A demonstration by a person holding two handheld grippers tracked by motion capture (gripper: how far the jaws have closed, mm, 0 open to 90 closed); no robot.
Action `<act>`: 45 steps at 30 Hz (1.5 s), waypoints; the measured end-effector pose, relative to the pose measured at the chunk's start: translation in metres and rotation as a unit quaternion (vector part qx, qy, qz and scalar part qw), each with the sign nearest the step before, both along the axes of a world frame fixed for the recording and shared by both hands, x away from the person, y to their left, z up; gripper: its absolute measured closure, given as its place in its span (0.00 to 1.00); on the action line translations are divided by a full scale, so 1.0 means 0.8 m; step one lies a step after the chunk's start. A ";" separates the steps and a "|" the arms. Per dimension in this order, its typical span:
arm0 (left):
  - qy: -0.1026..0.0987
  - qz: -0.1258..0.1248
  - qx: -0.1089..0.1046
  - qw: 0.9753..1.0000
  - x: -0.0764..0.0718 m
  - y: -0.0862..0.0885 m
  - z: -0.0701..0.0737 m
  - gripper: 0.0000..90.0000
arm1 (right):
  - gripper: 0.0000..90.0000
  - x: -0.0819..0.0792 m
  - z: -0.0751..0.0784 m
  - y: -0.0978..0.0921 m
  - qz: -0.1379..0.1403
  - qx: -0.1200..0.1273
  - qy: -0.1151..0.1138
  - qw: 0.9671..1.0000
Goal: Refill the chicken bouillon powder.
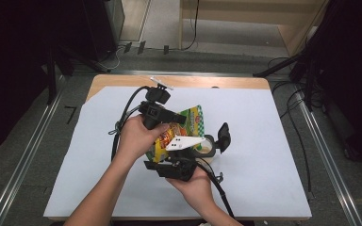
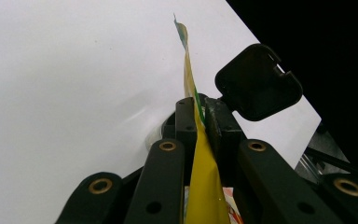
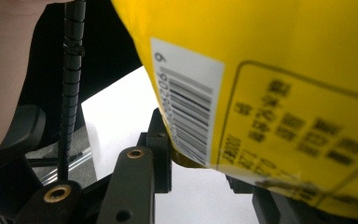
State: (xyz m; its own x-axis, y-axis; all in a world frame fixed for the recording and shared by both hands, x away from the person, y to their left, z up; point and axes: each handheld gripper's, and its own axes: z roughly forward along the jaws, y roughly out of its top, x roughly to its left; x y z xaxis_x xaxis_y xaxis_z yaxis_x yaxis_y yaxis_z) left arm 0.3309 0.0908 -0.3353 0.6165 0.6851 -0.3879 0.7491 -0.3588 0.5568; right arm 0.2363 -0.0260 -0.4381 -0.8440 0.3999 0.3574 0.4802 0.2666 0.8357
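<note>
Yellow snack packet (image 1: 179,132) held above the white table sheet (image 1: 264,141), just beside a small open container (image 1: 207,147) with black flip lid (image 1: 223,135), contents unclear, left gripper (image 2: 200,121) clamped on packet's edge, right gripper (image 3: 193,154) pinching its lower edge from below, hands close together.

Glossy yellow plastic film on the snack bag (image 3: 279,60), smooth, with a paper-white barcode panel printed on. The left hand-held gripper (image 2: 204,126) is matt black plastic, brass-coloured metal rivets gleaming. White sheet (image 1: 264,122), matt and paper-like, covers a pale wooden desk (image 1: 122,81). The black lid (image 2: 258,81) looks matt, slightly grainy.
</note>
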 end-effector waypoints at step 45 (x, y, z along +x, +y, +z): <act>0.015 -0.012 0.005 1.000 0.013 -0.014 0.001 0.95 | 0.77 0.005 -0.001 -0.006 -0.020 0.015 0.016 1.000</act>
